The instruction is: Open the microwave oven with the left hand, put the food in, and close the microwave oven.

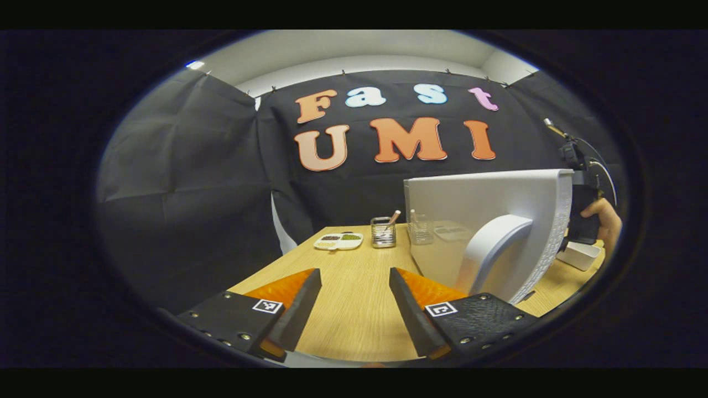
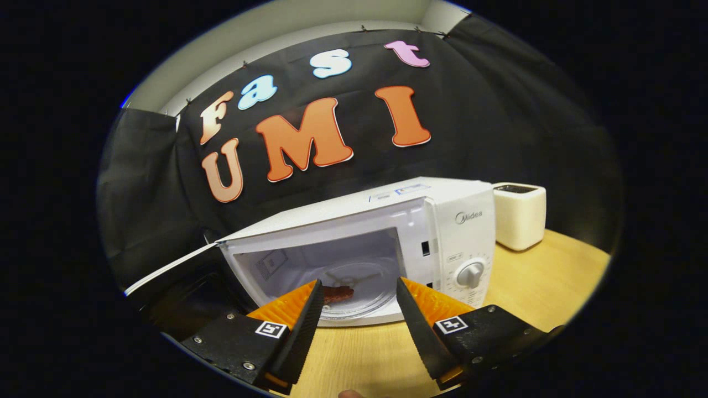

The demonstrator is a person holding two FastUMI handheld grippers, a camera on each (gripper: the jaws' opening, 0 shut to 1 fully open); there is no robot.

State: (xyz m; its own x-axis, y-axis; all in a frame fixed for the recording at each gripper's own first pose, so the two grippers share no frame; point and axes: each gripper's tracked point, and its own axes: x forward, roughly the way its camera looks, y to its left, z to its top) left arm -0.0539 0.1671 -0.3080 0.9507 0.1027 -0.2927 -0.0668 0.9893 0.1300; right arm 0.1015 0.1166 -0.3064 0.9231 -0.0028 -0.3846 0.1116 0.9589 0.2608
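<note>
In the right gripper view the white microwave [image 2: 459, 221] stands with its door [image 2: 171, 265] swung out to the left. A reddish-brown piece of food [image 2: 337, 293] lies on the glass turntable [image 2: 365, 301] inside. My right gripper [image 2: 358, 283] is open and holds nothing, just in front of the cavity. In the left gripper view my left gripper [image 1: 354, 273] is open above the table, left of the door's outer face [image 1: 442, 210] and its curved handle [image 1: 495, 249]. Beyond the door's edge a hand [image 1: 605, 221] holds the right gripper [image 1: 581, 166].
On the wooden table [image 1: 354, 320], a white dish [image 1: 338, 241] of small foods, a glass jar [image 1: 383, 232] with sticks and a second glass [image 1: 420, 229] stand at the back. A white box [image 2: 519, 215] sits right of the microwave; a white container [image 1: 578, 255] lies behind the door.
</note>
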